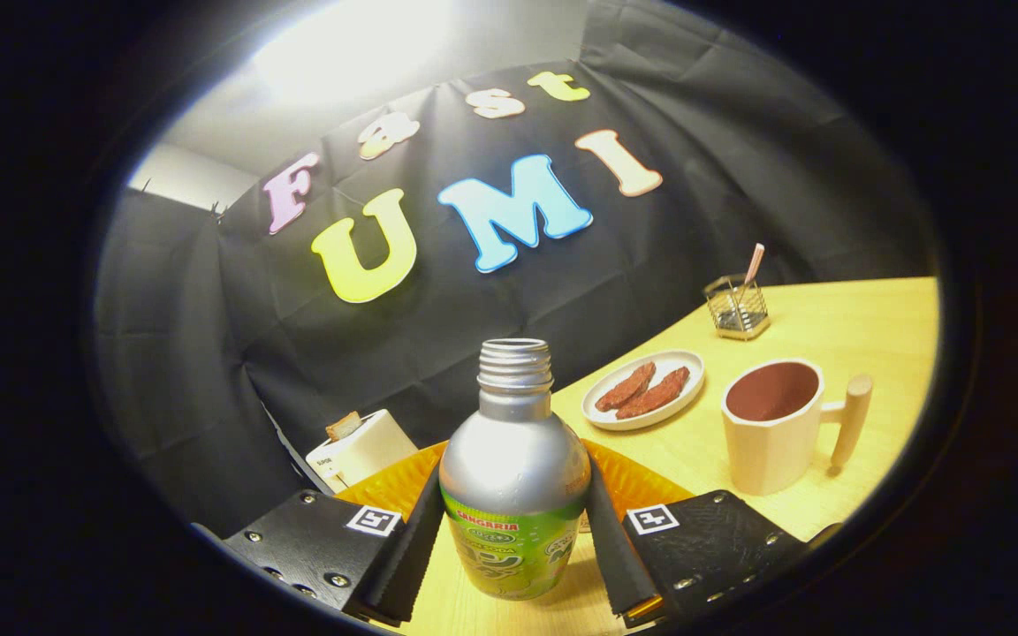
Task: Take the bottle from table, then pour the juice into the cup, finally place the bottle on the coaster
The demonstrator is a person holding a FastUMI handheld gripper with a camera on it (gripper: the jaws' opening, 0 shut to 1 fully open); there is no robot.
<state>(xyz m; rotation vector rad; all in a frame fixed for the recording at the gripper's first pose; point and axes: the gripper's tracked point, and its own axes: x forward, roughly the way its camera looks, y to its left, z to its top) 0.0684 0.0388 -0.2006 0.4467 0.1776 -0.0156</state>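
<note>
The hand-held gripper (513,530) pinches the bottle (513,477), one finger pressed on each side of its body. The bottle stands upright between the fingers, uncapped, with a bare threaded neck, a silver shoulder and a green label. A red band on that label reads "SANGARIA"; the smaller print below it is too small to make out. Whether the bottle's base rests on the surface (862,318) or hangs just above it cannot be told.

Just behind the bottle, beyond the fingers, lies an orange coaster (641,486) with a ribbed face. Ahead and to the right of the fingers stands the cup (774,428), pale with a dark red inside and a wooden peg handle turned to the right. Farther off, between bottle and cup, a white plate (681,362) holds two brown slices. Beyond the cup sits a small wire holder (737,307) with a pink stick in it. To the left of the fingers stands a white toaster (363,449) with a piece of toast poking out.
</note>
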